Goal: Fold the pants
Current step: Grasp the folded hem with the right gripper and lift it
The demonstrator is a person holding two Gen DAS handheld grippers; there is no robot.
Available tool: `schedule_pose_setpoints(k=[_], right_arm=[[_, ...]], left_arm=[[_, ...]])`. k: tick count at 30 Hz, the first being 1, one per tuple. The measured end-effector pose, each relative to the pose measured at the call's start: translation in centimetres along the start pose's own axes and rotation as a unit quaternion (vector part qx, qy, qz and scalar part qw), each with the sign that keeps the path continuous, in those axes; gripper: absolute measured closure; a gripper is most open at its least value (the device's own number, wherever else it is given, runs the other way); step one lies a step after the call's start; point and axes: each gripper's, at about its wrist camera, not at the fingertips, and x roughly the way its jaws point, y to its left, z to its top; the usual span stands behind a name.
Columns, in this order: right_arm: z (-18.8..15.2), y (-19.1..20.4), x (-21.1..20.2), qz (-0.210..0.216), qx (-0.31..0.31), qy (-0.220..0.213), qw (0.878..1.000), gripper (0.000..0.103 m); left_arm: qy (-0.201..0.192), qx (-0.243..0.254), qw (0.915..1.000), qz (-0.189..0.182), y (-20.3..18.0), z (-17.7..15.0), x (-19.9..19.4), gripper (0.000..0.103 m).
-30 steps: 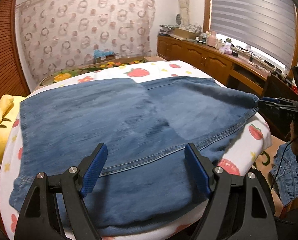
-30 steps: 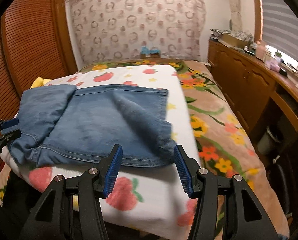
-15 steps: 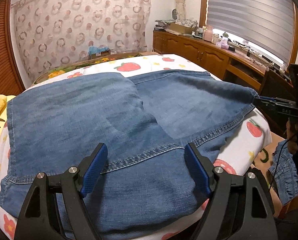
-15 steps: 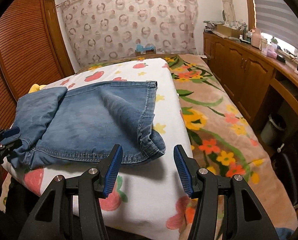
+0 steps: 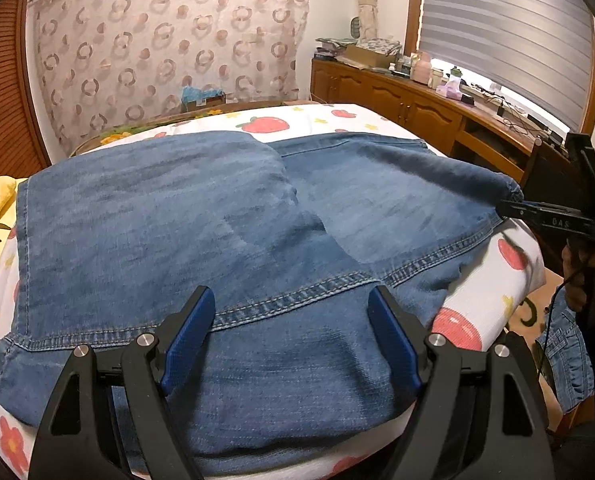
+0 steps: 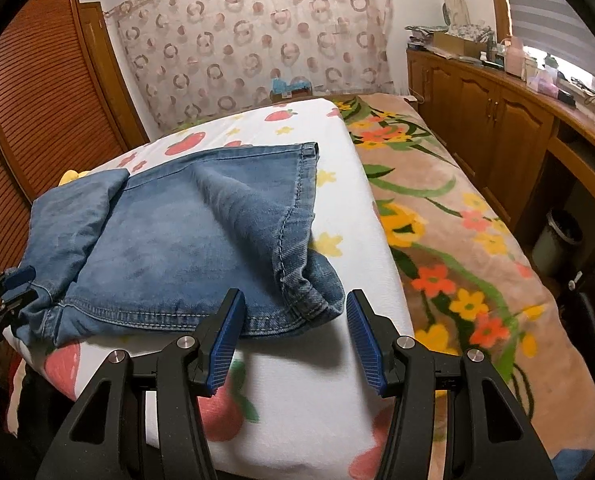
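You are hovering both spread-fingered grippers, left gripper (image 5: 293, 344) and right gripper (image 6: 295, 340), over heavy, limp jeans (image 5: 201, 232); grip near stitched hems.

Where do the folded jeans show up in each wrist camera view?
Left wrist: jeans fill the centre, directly ahead of the open left gripper.
Right wrist: jeans lie centre-left, just beyond the open right gripper.
Shared landmark: the circle-patterned curtain behind the bed.

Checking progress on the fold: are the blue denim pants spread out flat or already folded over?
Folded over. On the blue denim pants, one layer overlaps another, its stitched hem crossing the lower layer; a loose ridge remains.
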Motion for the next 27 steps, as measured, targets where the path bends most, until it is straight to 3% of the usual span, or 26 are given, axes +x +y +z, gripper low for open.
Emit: schedule_pose_setpoints(k=[2,6,14,27], right_arm=[[0.0,-0.1,0.1,0.005,0.002,-0.001,1.000,0.057],[-0.1,0.3,0.2,0.015,-0.001,-0.002,1.000,0.089],[0.8,2.3,-1.6,0.046,-0.018,-0.040,0.998,0.093],[4.6,10.6,-3.3,0.109,-0.109,-0.088,0.984,0.097]], left_arm=[[-0.001,-0.002,1.0000,0.000,0.1,0.0,-0.1,0.023],[-0.002,-0.005,1.0000,0.003,0.2,-0.1,-0.2,0.023],[-0.011,-0.013,0.9998,0.008,1.1,-0.3,-1.2,0.023],[-0.038,-0.043,0.9978,0.032,4.5,-1.2,-4.1,0.023]])
